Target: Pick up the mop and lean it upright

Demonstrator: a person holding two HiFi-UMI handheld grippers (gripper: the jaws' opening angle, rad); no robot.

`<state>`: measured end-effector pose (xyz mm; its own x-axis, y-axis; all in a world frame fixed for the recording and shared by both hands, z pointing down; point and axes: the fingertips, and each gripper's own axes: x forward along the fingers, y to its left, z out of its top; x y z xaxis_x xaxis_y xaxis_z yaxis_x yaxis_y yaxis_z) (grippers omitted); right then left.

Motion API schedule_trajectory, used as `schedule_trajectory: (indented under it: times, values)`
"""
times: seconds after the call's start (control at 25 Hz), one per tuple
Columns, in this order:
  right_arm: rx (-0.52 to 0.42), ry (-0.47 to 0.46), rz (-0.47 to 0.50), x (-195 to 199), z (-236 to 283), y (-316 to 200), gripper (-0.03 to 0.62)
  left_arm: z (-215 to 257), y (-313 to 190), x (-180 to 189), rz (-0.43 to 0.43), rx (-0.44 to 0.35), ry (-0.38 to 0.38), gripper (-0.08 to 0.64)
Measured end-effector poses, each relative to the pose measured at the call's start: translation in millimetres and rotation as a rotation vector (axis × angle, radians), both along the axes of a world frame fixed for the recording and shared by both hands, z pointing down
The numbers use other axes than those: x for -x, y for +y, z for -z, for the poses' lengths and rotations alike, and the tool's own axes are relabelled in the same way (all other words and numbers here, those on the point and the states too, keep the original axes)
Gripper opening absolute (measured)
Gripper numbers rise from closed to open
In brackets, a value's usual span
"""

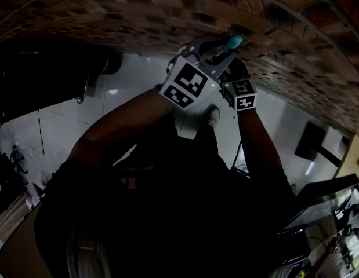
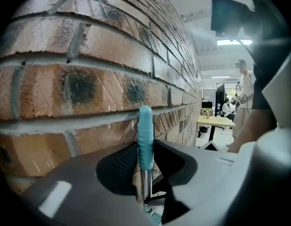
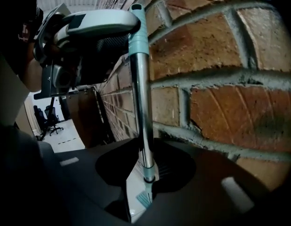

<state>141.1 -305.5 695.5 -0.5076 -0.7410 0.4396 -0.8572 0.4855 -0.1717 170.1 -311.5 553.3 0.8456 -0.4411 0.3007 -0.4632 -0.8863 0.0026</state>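
Note:
The mop stands nearly upright close to a brick wall [image 2: 84, 74]. Its teal handle grip [image 2: 145, 135] rises between the jaws of my left gripper [image 2: 145, 173], which is shut on it near the top end. In the head view the teal tip [image 1: 233, 42] sticks out above that gripper [image 1: 217, 55]. Lower down, my right gripper [image 3: 146, 166] stands around the bare metal pole [image 3: 143, 102] with a gap on each side. Through that gap the white mop head [image 3: 140, 192] shows on the floor. The right gripper view also shows the left gripper [image 3: 129, 29] above, at the teal grip.
The brick wall [image 3: 220, 79] runs just behind the pole. The floor is pale tile [image 1: 138, 80]. Down the room are a desk [image 2: 216, 121], a standing person [image 2: 244, 86] and an office chair [image 3: 51, 119]. A dark screen [image 1: 321, 204] sits at my right.

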Motion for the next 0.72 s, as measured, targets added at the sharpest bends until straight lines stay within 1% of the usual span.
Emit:
schedule_trajectory:
  times: [0.12,0.2,0.32,0.36,0.48,0.72]
  values:
    - [0.008,0.026,0.003,-1,-9,3,0.106,-2,0,1,-0.003,0.021,0.007,0.106]
    - [0.013,0.041,0.015,-3,-12,7,0.104,-3,3,2,-0.022,0.033,0.011,0.112]
    - [0.008,0.055,0.037,-2,-7,14,0.104,3,11,2,-0.059,0.011,0.018,0.107]
    - [0.005,0.058,0.043,-2,-4,16,0.104,7,13,1,-0.068,0.002,0.022,0.097]
    - [-0.006,0.059,0.060,-1,14,21,0.103,23,18,2,-0.079,-0.001,0.049,0.095]
    - [-0.029,0.052,0.075,-4,63,27,0.103,73,20,1,-0.110,-0.001,0.109,0.095]
